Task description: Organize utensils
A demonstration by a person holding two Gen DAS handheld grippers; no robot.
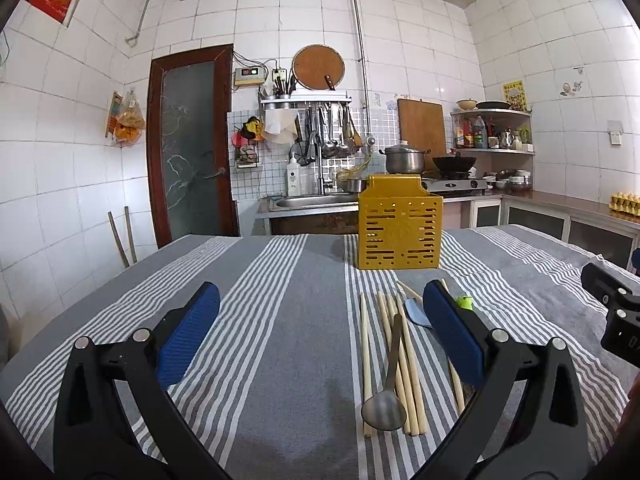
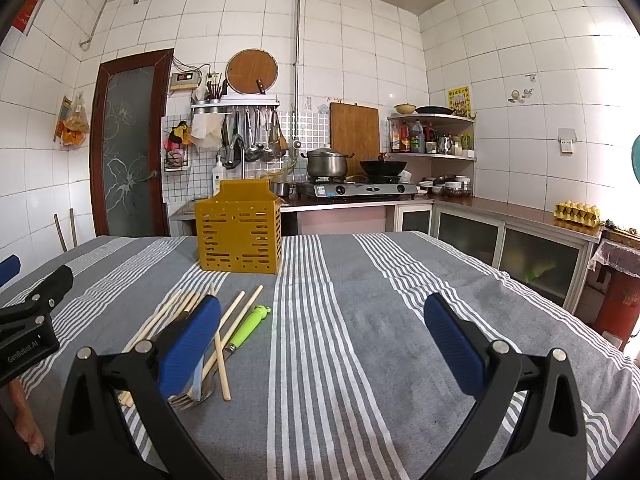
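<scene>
Both tools stand wide apart and hold nothing: the left gripper (image 1: 320, 332) hovers low over the striped tablecloth (image 1: 280, 360) with its blue pads (image 1: 188, 332) spread to either side of bare cloth and the left edge of the utensil pile; the right gripper (image 2: 332, 340) hangs likewise spread, its left pad over the pile's right side; the utensils lie loose on the cloth in front of the yellow slotted holder (image 1: 400, 232), which stands upright farther back, apart from the pile; the chopsticks (image 1: 404, 360) are pale, thin and stiff, surely light, and being round they will likely roll or scissor apart if pinched at the tips, so a grip across several at mid-length seems soundest; the metal spoon (image 1: 386, 400) lies across them, bowl toward the camera, heavier at the bowl and smooth, hence slippery; its narrow handle is the place to take it, near the balance point; a fork (image 2: 184, 399) shows its tines under the right tool's left pad, much of it hidden; the green-handled knife (image 2: 250, 328) lies just beside the chopsticks, its plastic handle offering the better purchase and its blade best left alone; the holder looks light plastic and may slide if knocked.
</scene>
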